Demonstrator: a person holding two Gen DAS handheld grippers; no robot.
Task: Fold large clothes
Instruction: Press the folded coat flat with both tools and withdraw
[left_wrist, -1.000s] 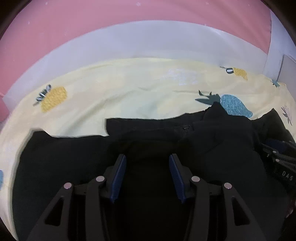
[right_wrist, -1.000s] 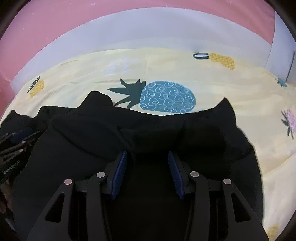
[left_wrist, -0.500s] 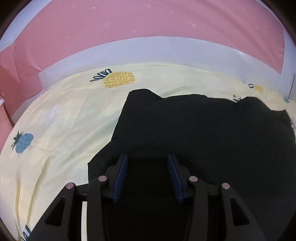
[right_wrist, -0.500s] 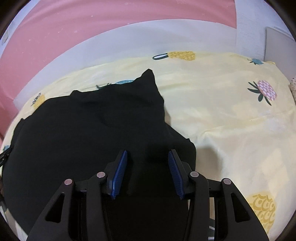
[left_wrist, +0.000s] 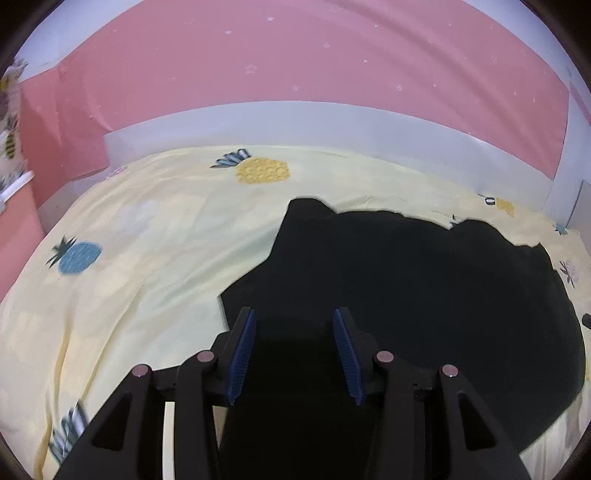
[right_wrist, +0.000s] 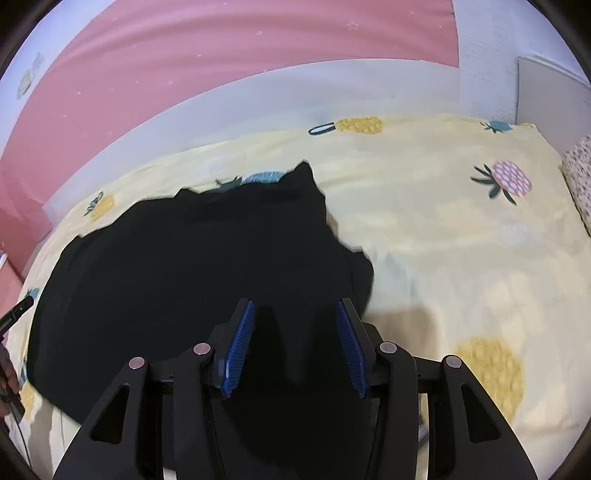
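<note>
A large black garment (left_wrist: 424, 280) lies spread on a yellow pineapple-print bedsheet (left_wrist: 147, 240). It also shows in the right wrist view (right_wrist: 192, 251). My left gripper (left_wrist: 293, 321) is open above the garment's near left edge, with dark cloth below the blue pads (left_wrist: 242, 350). My right gripper (right_wrist: 293, 314) is open above the garment's near right edge, with dark cloth below its pads (right_wrist: 349, 350). Neither holds anything.
A pink wall (left_wrist: 295, 66) with a white base band (left_wrist: 332, 125) runs behind the bed. A patterned pillow (right_wrist: 580, 173) lies at the far right. The other gripper's tip (right_wrist: 14, 314) shows at the left edge.
Both grippers have pulled back and apart from the garment's middle, left to the left, right to the right. Much more of the garment and sheet now shows. Both stayed open.
</note>
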